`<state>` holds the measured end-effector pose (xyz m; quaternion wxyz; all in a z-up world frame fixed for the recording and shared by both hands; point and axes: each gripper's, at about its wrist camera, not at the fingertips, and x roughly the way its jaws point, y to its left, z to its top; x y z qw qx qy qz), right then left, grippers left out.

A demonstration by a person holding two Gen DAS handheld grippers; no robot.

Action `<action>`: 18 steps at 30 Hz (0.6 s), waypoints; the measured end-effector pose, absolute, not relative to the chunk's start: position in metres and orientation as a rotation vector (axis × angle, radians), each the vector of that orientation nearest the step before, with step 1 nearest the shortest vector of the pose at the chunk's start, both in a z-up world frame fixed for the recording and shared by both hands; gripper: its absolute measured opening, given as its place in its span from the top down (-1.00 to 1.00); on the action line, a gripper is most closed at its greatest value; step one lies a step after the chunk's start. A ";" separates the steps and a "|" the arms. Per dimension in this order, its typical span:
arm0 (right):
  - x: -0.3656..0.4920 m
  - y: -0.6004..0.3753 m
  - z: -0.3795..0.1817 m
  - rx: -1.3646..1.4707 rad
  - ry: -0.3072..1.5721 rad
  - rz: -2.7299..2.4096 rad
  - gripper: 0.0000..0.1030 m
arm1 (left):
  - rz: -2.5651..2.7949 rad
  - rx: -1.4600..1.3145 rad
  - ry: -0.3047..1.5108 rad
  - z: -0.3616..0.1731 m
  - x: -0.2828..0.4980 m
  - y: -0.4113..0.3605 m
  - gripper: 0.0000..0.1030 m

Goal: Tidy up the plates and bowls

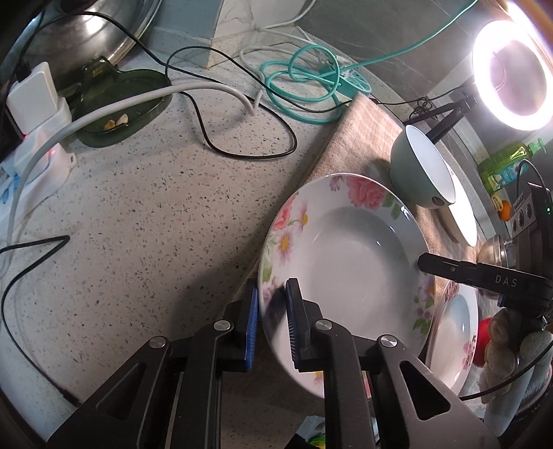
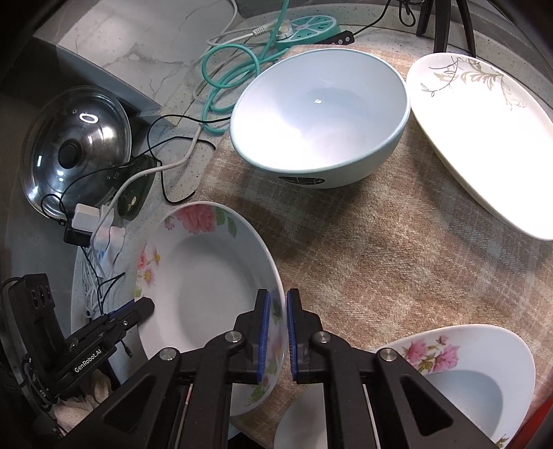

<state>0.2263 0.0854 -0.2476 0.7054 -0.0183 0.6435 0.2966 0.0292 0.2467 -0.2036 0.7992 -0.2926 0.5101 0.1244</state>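
Observation:
A deep floral plate is held tilted above the beige mat, gripped on opposite rims. My left gripper is shut on its near-left rim; it also shows in the right wrist view. My right gripper is shut on the plate's right rim; its finger shows in the left wrist view. A second floral plate lies on the mat near the right gripper. A pale blue bowl and a white leaf-patterned plate stand farther back.
Cables, a power strip, a green dish and a steel pot lid lie on the speckled counter left of the mat. A ring light glows at right. A teal socket hub lies behind the bowl.

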 end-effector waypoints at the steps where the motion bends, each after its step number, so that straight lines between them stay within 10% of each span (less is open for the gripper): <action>1: 0.227 0.085 -0.248 -0.040 1.431 0.659 0.82 | 0.268 -0.632 1.091 -0.204 0.029 0.247 0.74; 18: 0.224 0.080 -0.242 0.009 1.431 0.650 0.82 | 0.286 -0.643 1.051 -0.193 0.027 0.250 0.74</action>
